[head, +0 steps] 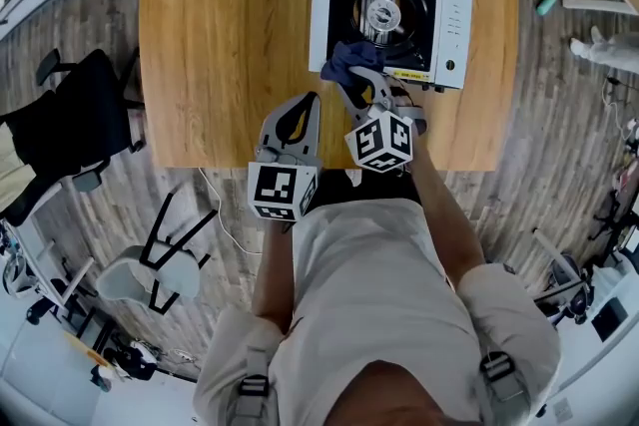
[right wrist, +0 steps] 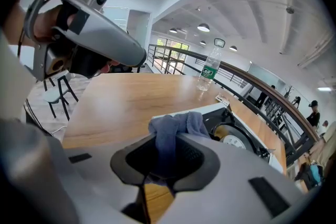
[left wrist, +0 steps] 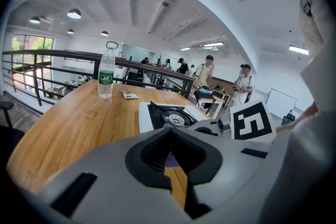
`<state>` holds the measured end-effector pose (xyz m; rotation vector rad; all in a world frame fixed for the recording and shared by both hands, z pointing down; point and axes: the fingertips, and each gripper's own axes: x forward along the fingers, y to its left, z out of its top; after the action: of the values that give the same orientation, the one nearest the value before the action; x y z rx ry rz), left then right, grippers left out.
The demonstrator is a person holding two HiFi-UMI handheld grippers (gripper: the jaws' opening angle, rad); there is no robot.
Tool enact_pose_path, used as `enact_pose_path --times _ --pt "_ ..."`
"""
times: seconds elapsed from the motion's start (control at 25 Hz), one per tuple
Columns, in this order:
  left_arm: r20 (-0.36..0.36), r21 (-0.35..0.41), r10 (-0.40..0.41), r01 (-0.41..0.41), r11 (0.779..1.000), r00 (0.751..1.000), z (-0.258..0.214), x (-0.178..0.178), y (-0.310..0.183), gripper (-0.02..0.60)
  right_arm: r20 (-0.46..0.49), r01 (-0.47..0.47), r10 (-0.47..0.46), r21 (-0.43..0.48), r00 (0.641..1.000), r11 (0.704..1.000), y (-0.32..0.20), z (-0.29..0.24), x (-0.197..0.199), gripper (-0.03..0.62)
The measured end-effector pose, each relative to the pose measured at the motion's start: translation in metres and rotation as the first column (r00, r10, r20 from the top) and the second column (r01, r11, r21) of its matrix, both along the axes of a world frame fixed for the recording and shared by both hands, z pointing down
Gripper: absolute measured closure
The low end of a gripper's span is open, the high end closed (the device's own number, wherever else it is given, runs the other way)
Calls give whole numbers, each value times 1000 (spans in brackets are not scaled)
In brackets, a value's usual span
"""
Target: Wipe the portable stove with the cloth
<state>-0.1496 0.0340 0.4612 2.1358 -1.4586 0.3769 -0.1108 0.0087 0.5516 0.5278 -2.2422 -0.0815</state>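
Wooden table (head: 230, 35) in the head view, stove (head: 454, 15) up at one o'clock, and the right gripper (head: 346, 77) holds the blue cloth (head: 344, 60) at the stove's seven o'clock corner, with the left gripper (head: 312, 100) near it at eight o'clock over bare wood. Left gripper view: jaws together with nothing between them, a bottle (left wrist: 106, 72) far off at eleven o'clock. Right gripper view: jaws clamped on the cloth, which bunches up in front of the stove's near corner.

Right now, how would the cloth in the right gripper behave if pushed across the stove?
Likely floppy: the cloth bunches and droops where the right gripper pinches it. Probably light, since that small pinch holds it. It may crumple rather than slide on the stove.
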Motion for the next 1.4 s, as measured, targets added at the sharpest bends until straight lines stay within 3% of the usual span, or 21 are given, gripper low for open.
enact_pose_path --times 0.28,0.88,1.0,1.2,1.4 --pt "24 3 -22 22 1000 999 -5 -10 0 567 15 40 -39 -12 999 999 3 0 -19 499" --pt "134 13 -105 104 994 985 -32 -2 -2 568 151 82 -64 -115 986 990 5 -11 -24 499" --pt "139 24 -96 94 995 986 -36 -3 -7 567 210 75 -51 -106 976 992 4 -29 -24 499" --pt "115 51 -48 43 998 992 -41 -4 -27 568 247 34 -33 4 968 999 -8 -61 -17 499" --pt "89 55 27 -32 998 996 -38 2 -49 566 262 -74 73 -6 962 997 -28 -82 -1 499"
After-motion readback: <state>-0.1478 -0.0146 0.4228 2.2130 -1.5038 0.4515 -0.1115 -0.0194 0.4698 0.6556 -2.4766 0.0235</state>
